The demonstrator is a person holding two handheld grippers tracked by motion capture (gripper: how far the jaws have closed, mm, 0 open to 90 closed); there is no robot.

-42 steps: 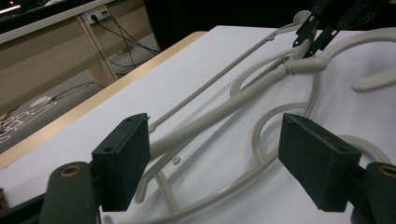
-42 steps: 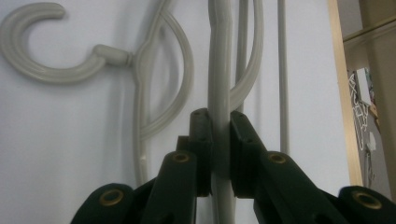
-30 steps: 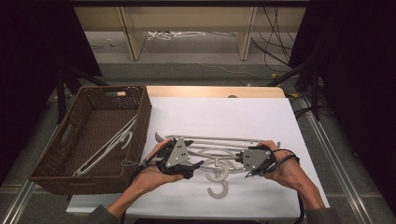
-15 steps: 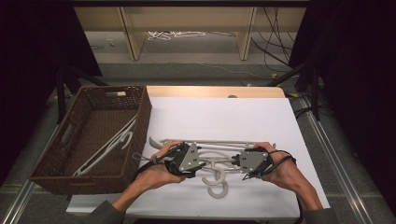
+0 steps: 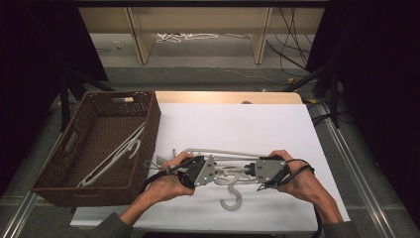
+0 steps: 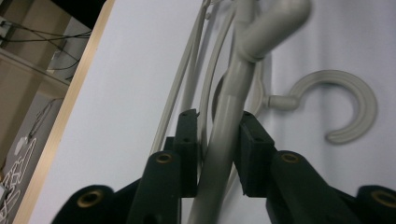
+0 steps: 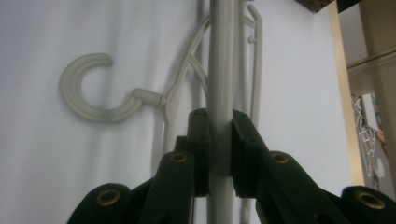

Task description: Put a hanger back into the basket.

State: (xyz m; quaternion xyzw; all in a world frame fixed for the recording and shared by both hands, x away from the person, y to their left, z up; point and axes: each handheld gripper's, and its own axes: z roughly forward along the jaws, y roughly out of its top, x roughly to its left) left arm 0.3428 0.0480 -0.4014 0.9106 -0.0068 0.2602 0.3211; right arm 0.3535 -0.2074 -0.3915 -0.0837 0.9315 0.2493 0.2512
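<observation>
A pale grey plastic hanger (image 5: 229,174) is held between both grippers near the table's front middle. My left gripper (image 5: 216,172) is shut on one arm of this hanger (image 6: 224,135), its pads (image 6: 189,140) pressing either side; the gripper (image 6: 217,140) points along the arm. My right gripper (image 5: 248,171) is shut on the other arm (image 7: 219,70), and the gripper (image 7: 219,140) has the bar between its jaws. Beneath lies a second hanger on the white table, its hook (image 5: 231,199) toward the front; the same hook (image 6: 350,112) (image 7: 93,93) shows beside each pair of jaws.
A brown wicker basket (image 5: 49,171) stands at the table's left with one more grey hanger (image 5: 116,153) lying inside. The white table top (image 5: 237,124) stretches back to a wooden edge (image 5: 228,96). Cables and shelf legs lie on the floor beyond.
Both hands have edged slightly toward the front; the left gripper has slid a little to the right, closer to the right gripper. Both stay shut on the hanger.
</observation>
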